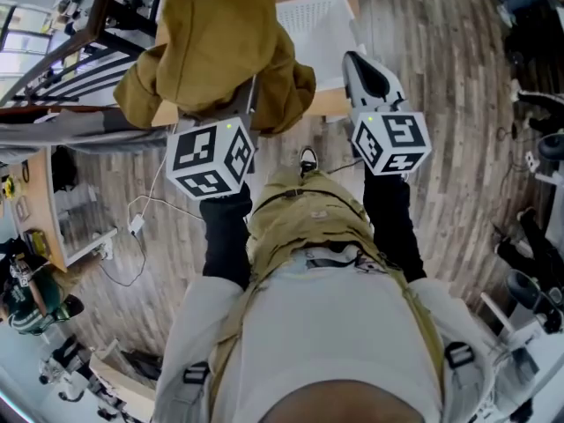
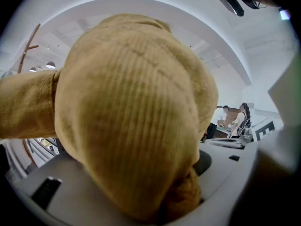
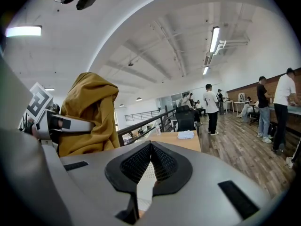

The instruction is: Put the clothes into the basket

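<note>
Hoodie (image 1: 220,51), clenched in our left gripper (image 1: 250,104), right gripper (image 1: 359,67) closed empty: we risk loose sleeves draping outside the basket (image 1: 319,25) at one o'clock.

Mustard-yellow hoodie (image 1: 216,51), finely ribbed in part. White basket (image 1: 322,25) with a perforated grid. The left marker cube (image 1: 211,159) and right marker cube (image 1: 392,139) carry black squares on white. The right gripper (image 3: 150,146) has a pale grey shell and black mesh-patterned pads (image 3: 167,164). Grey-brown plank floor (image 1: 458,104); light wood table (image 1: 328,104). Khaki trousers (image 1: 304,214), black sleeves (image 1: 225,236).
</note>
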The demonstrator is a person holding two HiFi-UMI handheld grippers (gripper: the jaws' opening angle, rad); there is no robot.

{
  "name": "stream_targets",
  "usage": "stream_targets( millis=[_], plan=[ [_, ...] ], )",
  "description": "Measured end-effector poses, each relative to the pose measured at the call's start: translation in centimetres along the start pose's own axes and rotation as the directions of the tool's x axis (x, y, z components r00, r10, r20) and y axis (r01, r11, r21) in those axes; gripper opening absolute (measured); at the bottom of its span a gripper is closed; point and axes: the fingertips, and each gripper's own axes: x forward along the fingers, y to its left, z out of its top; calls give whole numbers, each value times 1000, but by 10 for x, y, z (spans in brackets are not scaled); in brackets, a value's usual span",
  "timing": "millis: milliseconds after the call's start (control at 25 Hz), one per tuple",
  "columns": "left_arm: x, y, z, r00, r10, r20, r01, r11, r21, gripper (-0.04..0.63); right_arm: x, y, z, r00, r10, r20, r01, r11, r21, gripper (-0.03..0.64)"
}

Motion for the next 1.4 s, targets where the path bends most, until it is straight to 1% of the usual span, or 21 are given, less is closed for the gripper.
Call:
stream_targets(
  millis=[160,440,600,680,840,960,1120,1320,1400],
  plan=[
    [11,-1,0,999,-24,-25,25,1000,18,281,4,-4,-4,1000,-9,-18,9,1000,14,21],
    [35,11,-7,995,-60,-75,64,997,45,281,25,-5,-7,998,-46,-40,46,999,17,21],
    [52,16,-18,989,-77,-128,89,992,85,281,27,-5,-16,994,-70,-78,73,997,30,21],
    [65,24,-19,987,-85,-139,99,990,104,281,36,-7,-19,993,-83,-85,87,996,36,21],
    [87,29,-28,979,-113,-170,142,975,170,281,47,-11,-33,988,-98,-116,105,993,49,21],
    [112,28,-41,965,-126,-230,175,963,207,281,57,-19,-43,983,-111,-144,121,991,62,21],
    [137,27,-68,937,-133,-324,214,950,228,281,67,-29,-55,977,-121,-177,137,987,79,21],
    [161,26,-104,895,-137,-424,272,922,275,281,81,-41,-67,970,-131,-205,152,984,94,21],
    [169,24,-117,872,-150,-465,306,910,281,281,85,-45,-73,966,-136,-221,161,982,101,21]
  ],
)
